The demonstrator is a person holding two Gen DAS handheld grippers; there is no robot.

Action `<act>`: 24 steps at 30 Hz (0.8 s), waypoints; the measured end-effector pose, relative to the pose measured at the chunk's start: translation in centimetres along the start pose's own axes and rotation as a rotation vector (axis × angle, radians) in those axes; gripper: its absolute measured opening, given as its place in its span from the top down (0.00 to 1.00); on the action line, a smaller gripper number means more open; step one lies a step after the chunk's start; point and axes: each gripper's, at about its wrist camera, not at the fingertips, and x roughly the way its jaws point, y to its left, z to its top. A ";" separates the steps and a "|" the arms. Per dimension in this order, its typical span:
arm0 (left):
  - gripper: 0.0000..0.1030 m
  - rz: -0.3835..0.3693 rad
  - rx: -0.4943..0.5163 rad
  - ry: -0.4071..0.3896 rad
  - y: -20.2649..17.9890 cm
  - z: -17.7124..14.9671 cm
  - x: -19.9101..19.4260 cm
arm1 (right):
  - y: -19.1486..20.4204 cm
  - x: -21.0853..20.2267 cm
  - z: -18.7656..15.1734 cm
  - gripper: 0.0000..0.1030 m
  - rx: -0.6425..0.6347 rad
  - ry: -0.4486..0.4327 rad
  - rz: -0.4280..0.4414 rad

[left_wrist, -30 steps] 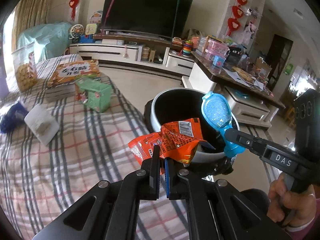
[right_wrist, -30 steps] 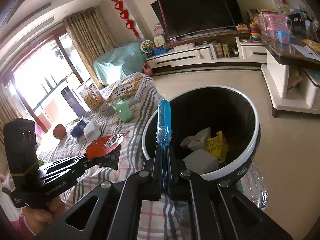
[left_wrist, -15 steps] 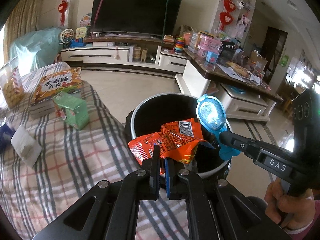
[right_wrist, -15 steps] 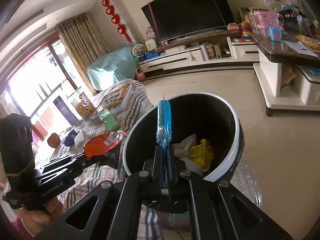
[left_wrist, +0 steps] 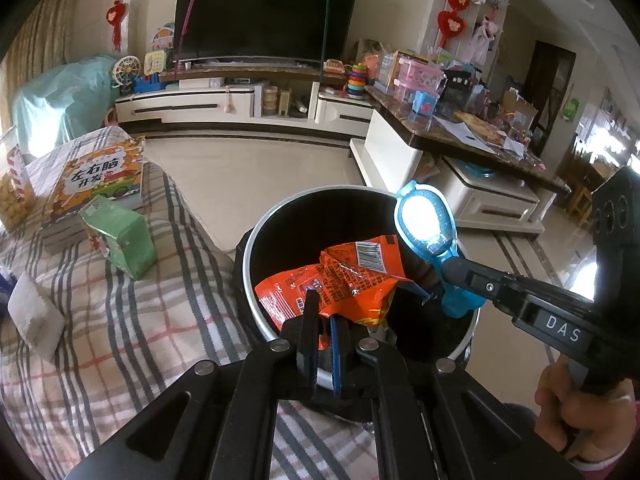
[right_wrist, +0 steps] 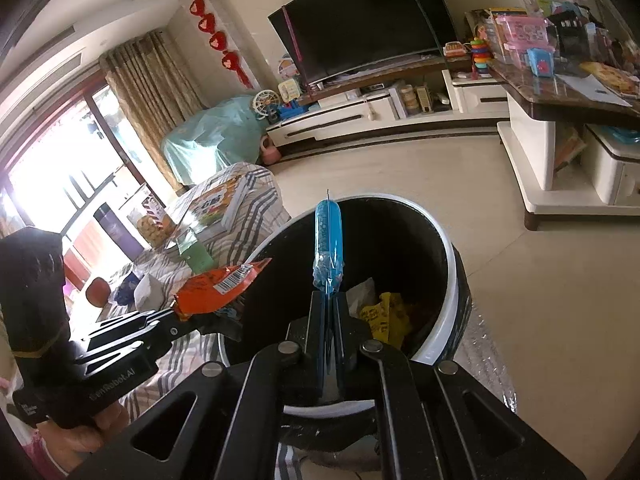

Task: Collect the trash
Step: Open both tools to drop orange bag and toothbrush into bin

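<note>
Holding an orange snack wrapper (left_wrist: 344, 276) pinched by its near edge, the left gripper (left_wrist: 322, 316) had its fingers closed narrow on the foil, and the wrapper hung over the near left part of the trash bin (left_wrist: 256, 240). The right gripper (right_wrist: 327, 304) was likewise clamped narrow on a blue plastic package (right_wrist: 328, 240), which stood upright above the bin's open mouth, toward its right side in the left wrist view.

Both pieces looked ready to drop, yet the wrapper seemed the riskier one. Part of it lay out over the near left rim, so on release it could have caught the rim and slid down onto the plaid blanket (left_wrist: 120, 320) instead of inside. Crumpled foil might also have clung to a finger pad for a moment and fallen late. The blue package sat deeper over the opening; its danger was mainly tipping against the far right rim if let go while tilted.

Room was tight between the two tools: the package's lower end hung just beside the wrapper's right corner, so a sideways move by either hand could have knocked them together. The bin itself stood hard against the blanket's edge on the left, with bare floor to the right and far side. Inside, yellow and white scraps (right_wrist: 380, 312) lay low, leaving plenty of depth.
</note>
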 end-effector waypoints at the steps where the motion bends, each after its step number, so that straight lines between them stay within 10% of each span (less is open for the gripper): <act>1: 0.98 0.000 0.001 0.003 -0.1 0.1 0.2 | -0.1 0.1 0.1 0.97 0.001 0.002 -0.002; 9: 0.93 -0.008 0.013 0.018 -0.7 0.7 1.1 | -0.8 0.9 0.4 0.96 0.018 0.023 -0.016; 15: 0.69 -0.002 0.012 0.006 -0.9 0.8 0.8 | -1.2 0.4 0.8 0.90 0.034 0.001 -0.041; 24: 0.51 0.013 -0.061 -0.008 1.6 -2.0 -1.9 | 0.5 -0.8 -0.1 0.45 0.019 -0.048 -0.031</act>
